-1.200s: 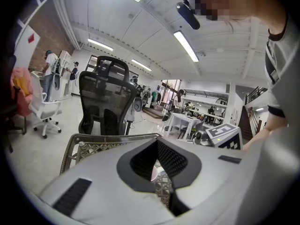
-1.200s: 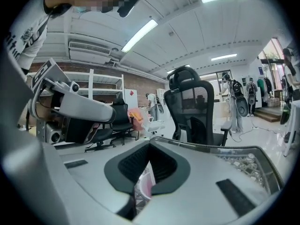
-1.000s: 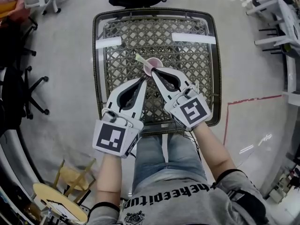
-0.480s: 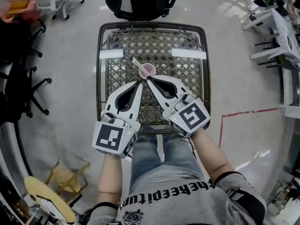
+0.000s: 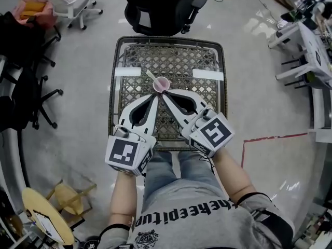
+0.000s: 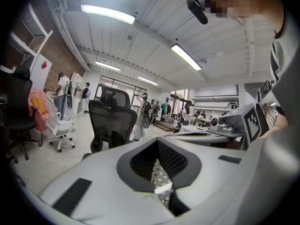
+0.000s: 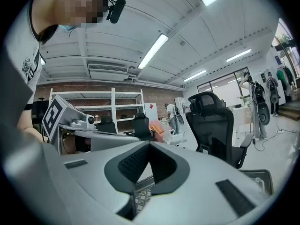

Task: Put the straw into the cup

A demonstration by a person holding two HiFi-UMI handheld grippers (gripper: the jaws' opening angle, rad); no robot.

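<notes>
A small pink cup (image 5: 162, 84) stands on the woven glass-topped table (image 5: 207, 61), near its middle. A pale straw (image 5: 151, 75) is in the cup and leans out to the upper left. In the head view both grippers hang well above the table, their tips just short of the cup. The left gripper (image 5: 157, 94) is shut with nothing in it. Beside it, the right gripper (image 5: 164, 92) is also shut and empty. In the left gripper view (image 6: 157, 138) and the right gripper view (image 7: 149, 144) the jaws meet at their tips, and only the table's weave shows below.
A black office chair (image 5: 161, 7) stands at the table's far side. Two white tape strips (image 5: 127, 71) (image 5: 208, 74) lie on the table. A white chair (image 5: 72, 1) is at upper left, a yellow stool (image 5: 70, 196) at lower left, red floor tape (image 5: 270, 137) at right.
Both shut grippers have risen away from the cup. The table and cup now look smaller and farther below. The straw stays in the cup.
</notes>
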